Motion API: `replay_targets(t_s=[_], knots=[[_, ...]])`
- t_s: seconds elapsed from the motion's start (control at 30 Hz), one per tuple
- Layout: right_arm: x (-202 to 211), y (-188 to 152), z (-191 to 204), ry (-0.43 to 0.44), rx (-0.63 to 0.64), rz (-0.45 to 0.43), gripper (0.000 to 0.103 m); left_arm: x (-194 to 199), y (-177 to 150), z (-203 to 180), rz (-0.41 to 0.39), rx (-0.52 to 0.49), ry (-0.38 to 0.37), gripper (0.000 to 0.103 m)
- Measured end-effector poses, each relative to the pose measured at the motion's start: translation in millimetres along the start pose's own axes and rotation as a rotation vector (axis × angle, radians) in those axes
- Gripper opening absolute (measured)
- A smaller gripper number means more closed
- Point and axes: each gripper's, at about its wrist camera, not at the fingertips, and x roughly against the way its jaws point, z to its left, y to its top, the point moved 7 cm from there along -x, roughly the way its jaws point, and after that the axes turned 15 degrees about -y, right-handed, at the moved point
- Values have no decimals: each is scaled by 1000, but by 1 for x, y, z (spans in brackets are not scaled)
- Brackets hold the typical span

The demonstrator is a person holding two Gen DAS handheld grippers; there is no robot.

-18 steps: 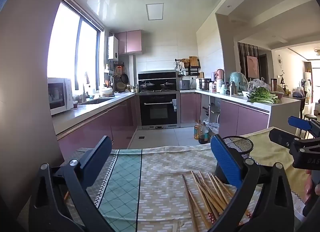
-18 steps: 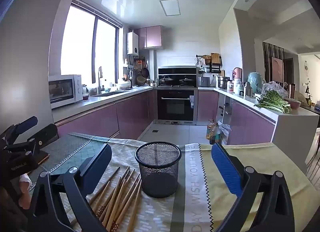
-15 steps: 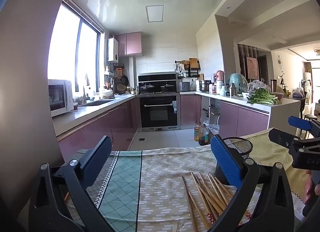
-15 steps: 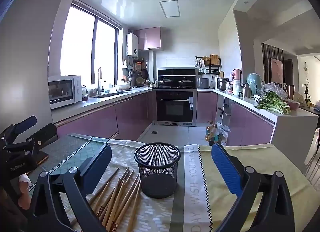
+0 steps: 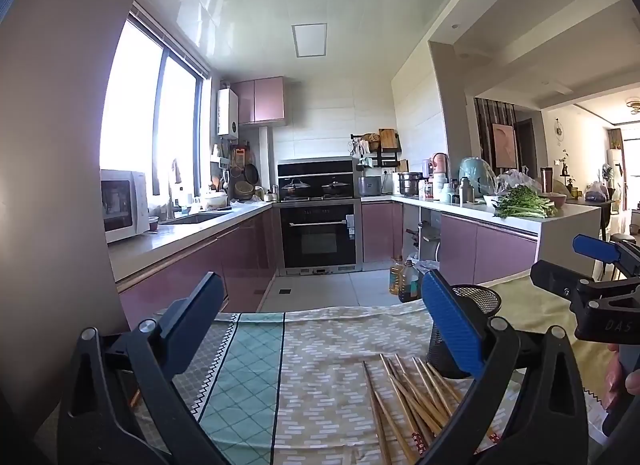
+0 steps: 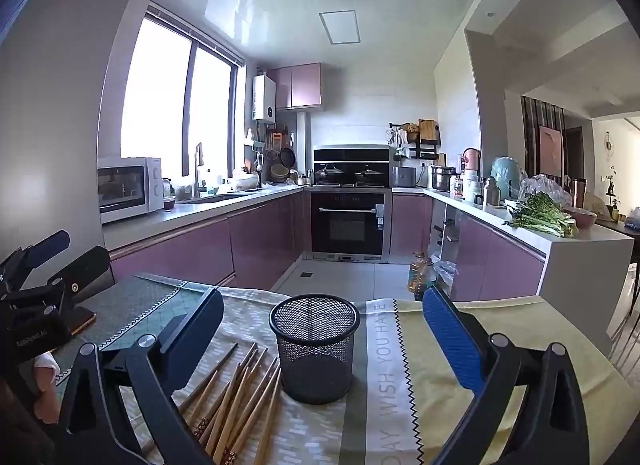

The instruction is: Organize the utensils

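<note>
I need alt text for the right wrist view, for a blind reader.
The open right tongs frame an empty black mesh cup standing on a patterned tablecloth, with wooden chopsticks lying loose at its left. The left tongs show at the left edge; a kitchen lies behind.

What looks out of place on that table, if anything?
The chopsticks lie loose in a crossed heap on the tablecloth, beside the mesh holder, which stands upright and looks empty. Both grippers, left and right, are open and hold nothing.
</note>
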Motion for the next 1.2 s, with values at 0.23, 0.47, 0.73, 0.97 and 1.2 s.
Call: replay_targets(t_s=[0.23, 0.47, 0.73, 0.97, 1.2], knots=[[1, 1, 0, -3, -5, -7, 96, 2, 2, 0, -6, -1, 3, 97], [0, 1, 0, -5, -5, -6, 96, 3, 4, -1, -10, -5, 8, 97], [1, 3, 1, -6, -7, -12, 96, 5, 5, -1, -13, -6, 7, 97], [2, 1, -1, -8, -15, -17, 96, 5, 6, -2, -16, -8, 10, 97], [2, 0, -1, -4, -18, -12, 96, 5, 5, -1, -16, -6, 10, 97]])
